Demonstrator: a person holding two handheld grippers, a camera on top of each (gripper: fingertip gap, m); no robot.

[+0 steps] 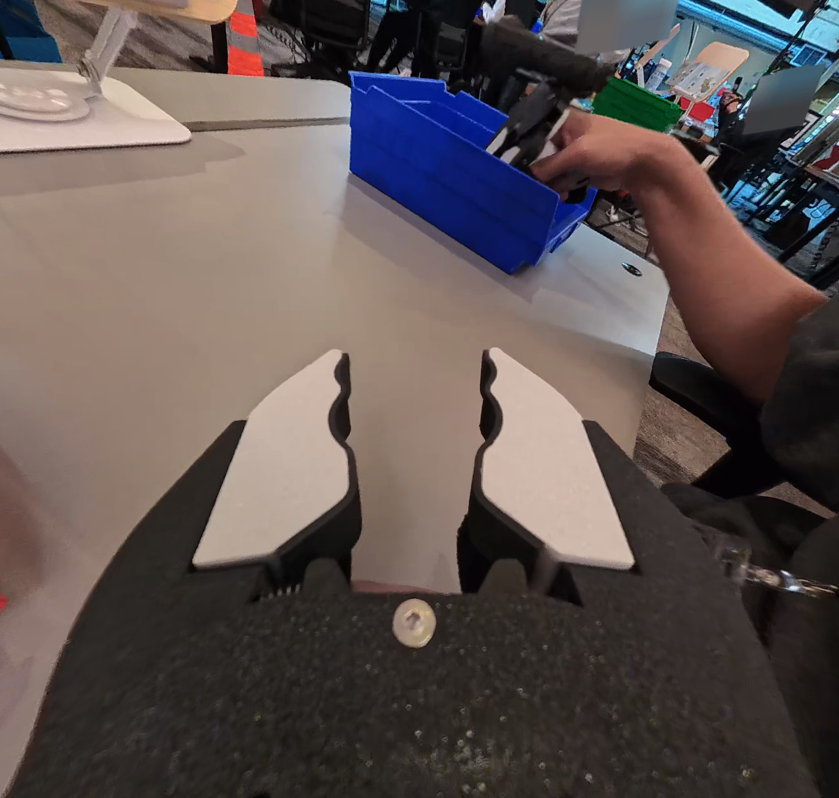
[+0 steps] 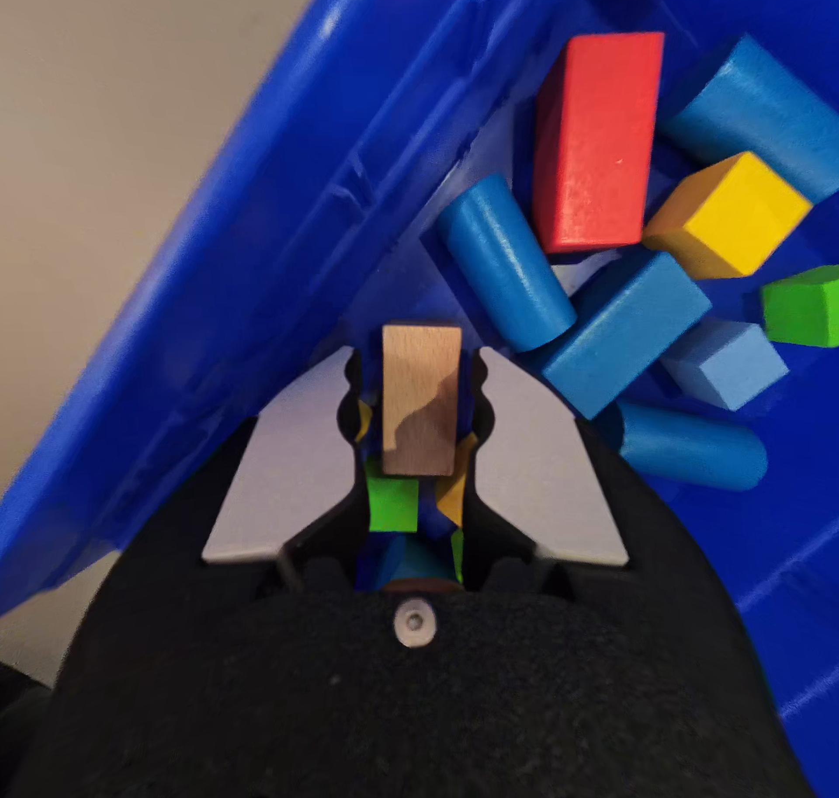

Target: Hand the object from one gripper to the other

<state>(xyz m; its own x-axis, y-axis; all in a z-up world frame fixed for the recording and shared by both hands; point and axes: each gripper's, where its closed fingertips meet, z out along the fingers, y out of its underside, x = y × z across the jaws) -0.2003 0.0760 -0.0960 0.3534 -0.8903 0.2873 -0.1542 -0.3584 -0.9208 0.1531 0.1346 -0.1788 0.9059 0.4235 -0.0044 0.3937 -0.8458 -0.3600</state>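
Wood block point(image 2: 420, 399) sits lengthwise between the right claw's point(image 2: 417, 358) fingers, inside the blue bin point(image 2: 272, 231). Thin gaps show on both sides of the block, so the fingers look close around it, but I can't tell if they actually grip it. Block's far end pokes just past the fingertips, toward the bin wall. Under it: green and yellow blocks. Further into the bin from the block: blue cylinder point(image 2: 504, 263), red block point(image 2: 594, 140), blue block point(image 2: 626, 331), yellow cube point(image 2: 726, 213).

From the left wrist view, the hand point(image 1: 599, 154) holds the right claw point(image 1: 522, 140) tilted down into the bin point(image 1: 445, 163), forearm stretched out over the bin's near corner.

Left claw point(image 1: 415, 358) is open wide, empty, hovering over bare desk point(image 1: 227, 276) on the near side of the bin, well apart from it.
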